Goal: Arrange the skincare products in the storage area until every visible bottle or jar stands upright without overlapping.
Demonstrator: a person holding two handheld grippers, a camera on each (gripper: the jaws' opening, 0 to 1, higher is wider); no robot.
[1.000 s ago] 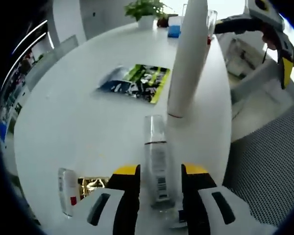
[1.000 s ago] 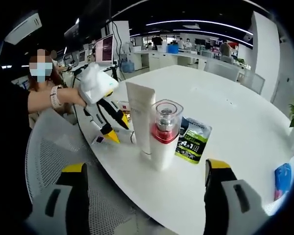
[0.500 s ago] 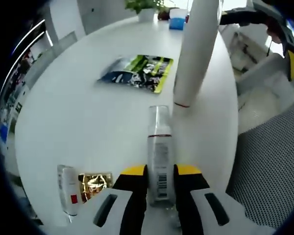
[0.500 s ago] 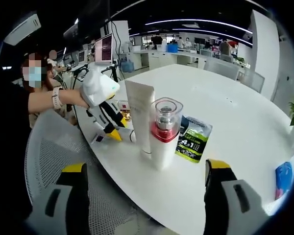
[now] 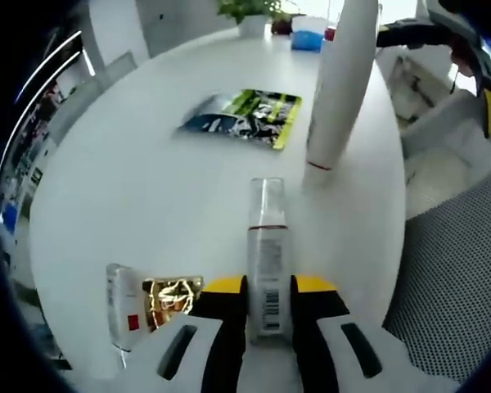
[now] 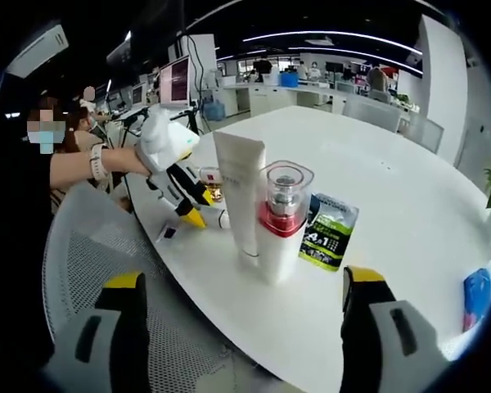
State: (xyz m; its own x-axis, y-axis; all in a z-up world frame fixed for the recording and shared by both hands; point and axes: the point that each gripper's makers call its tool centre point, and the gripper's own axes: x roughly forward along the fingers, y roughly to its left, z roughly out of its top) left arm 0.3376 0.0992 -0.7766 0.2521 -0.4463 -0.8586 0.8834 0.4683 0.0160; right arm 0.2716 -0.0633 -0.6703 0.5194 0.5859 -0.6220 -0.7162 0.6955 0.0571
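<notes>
On the round white surface [image 5: 147, 188]: tall white tube [image 5: 340, 82] upright beside a red-collared pump bottle [image 6: 280, 223], flat sachet [image 5: 244, 117] behind, small boxed items [image 5: 151, 301] near the edge. Left tool [image 5: 267, 286] clenched on a clear lying bottle [image 5: 267, 254], as half a second ago; right tool [image 6: 241, 282] spread wide, holding nothing.

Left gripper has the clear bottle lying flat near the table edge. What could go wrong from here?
1. The clear bottle lies flat, pinched near its base by the left gripper; tipping it upright could let it slip or swing.
2. The white tube stands close beyond the bottle's cap and could be knocked over.
3. The small flat bottle lies by the table edge and could be pushed off.
</notes>
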